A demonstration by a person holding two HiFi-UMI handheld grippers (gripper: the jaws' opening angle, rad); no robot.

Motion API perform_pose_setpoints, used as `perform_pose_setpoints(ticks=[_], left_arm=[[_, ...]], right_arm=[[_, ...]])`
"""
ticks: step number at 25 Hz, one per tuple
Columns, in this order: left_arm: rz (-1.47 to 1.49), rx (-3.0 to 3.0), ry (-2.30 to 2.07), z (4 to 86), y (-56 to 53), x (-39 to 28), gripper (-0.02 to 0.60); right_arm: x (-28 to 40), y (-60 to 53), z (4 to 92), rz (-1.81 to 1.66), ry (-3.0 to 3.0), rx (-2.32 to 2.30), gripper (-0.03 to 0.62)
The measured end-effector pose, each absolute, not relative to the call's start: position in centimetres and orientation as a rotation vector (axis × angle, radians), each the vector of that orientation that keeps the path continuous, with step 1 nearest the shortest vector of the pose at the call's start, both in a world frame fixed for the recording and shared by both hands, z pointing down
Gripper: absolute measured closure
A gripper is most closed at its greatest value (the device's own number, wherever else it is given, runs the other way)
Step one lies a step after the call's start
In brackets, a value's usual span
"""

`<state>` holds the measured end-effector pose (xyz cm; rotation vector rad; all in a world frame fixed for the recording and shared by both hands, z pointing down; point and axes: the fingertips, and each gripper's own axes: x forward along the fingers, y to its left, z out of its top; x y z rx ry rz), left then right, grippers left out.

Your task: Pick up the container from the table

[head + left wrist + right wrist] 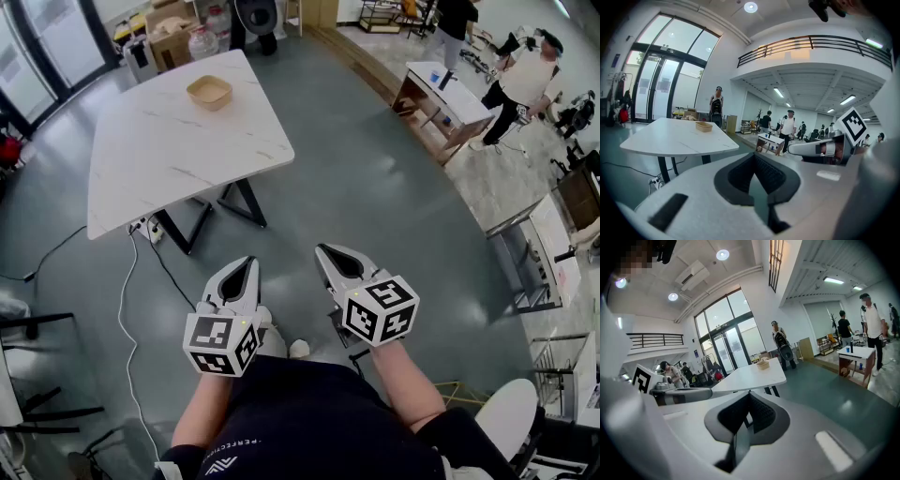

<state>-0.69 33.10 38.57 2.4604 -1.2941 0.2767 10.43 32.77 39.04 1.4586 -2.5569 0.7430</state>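
Container [209, 93] sits toward the far end of the white worktop [178, 164], well apart from the 2 claws, ahead and leftward. Left claw [246, 266] is the nearer; right claw [328, 251] farther. Both jaws together, nothing held.

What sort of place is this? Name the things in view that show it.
Probably a large open-plan workshop or lab hall: tall glass doors, a railed mezzanine overhead, and a white table on a wide grey floor.
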Motion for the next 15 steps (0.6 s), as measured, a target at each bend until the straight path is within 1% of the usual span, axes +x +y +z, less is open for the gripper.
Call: perform_pose_setpoints(ticks=[7,15], left_arm=[[0.286,2.466,-1.285,39.0,31.8,-0.2,0.588],[0.3,2.473,-1.243,39.5,26.6,0.9,0.588]], right_arm=[[11.1,31.6,39.7,0.795,-2.577,1.482,0.597],[11.7,27.2,39.7,0.783,-2.576,1.462,0.597]])
